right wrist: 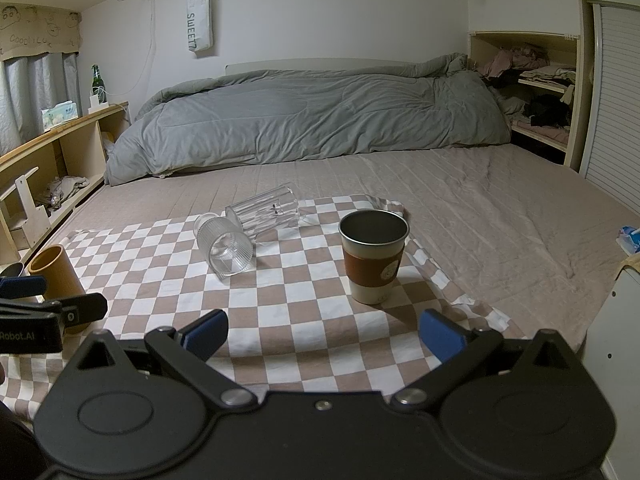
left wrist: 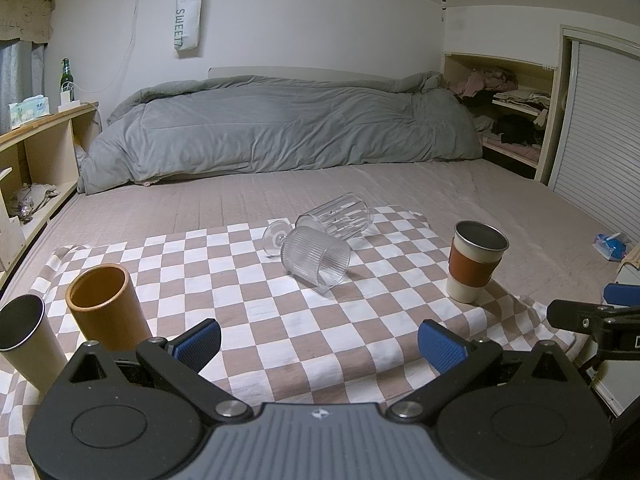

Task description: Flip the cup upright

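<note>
Two clear ribbed glasses lie on their sides on a checkered cloth (left wrist: 248, 320). The stemmed glass (left wrist: 314, 258) lies nearer, its mouth toward me; it also shows in the right wrist view (right wrist: 228, 250). The taller tumbler (left wrist: 338, 214) lies just behind it, touching it, and shows in the right wrist view (right wrist: 266, 210). My left gripper (left wrist: 318, 344) is open and empty, low over the cloth's near part. My right gripper (right wrist: 324, 334) is open and empty, just short of an upright cup with a brown sleeve (right wrist: 374, 258).
The sleeved cup (left wrist: 476, 266) stands right. An orange-brown tube cup (left wrist: 106, 306) and a dark-rimmed beige cup (left wrist: 28, 344) stand upright at left. A grey duvet (left wrist: 280, 128) lies at the back of the bed. Shelves flank both sides. A blue tissue pack (left wrist: 610, 246) lies far right.
</note>
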The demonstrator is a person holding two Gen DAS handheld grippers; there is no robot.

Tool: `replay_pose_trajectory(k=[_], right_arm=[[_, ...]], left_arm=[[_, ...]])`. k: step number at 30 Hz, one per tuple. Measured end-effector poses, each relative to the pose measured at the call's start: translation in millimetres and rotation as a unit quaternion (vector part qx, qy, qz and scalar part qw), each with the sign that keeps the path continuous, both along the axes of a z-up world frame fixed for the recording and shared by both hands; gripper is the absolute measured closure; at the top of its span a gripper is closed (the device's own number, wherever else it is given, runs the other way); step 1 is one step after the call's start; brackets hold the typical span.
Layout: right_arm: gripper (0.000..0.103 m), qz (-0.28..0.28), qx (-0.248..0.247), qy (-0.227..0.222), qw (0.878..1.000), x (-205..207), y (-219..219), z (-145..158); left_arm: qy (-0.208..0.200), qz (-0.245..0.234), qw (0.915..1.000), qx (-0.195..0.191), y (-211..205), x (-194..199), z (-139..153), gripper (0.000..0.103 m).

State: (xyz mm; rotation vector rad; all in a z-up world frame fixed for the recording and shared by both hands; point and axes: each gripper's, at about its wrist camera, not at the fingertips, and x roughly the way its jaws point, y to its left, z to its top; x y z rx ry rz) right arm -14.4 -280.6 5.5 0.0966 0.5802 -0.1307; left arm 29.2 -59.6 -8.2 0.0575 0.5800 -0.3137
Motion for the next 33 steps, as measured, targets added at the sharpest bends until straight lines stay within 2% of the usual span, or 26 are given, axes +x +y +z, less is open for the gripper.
replay_pose_trajectory(k=[33], right_arm=[[0.0,0.0,0.0,0.0,1.0,-0.1,0.1,-0.7]], left_arm=[[0.001,0.004,1.0,0.001,0.6,-1.1,-0.6,0.0]])
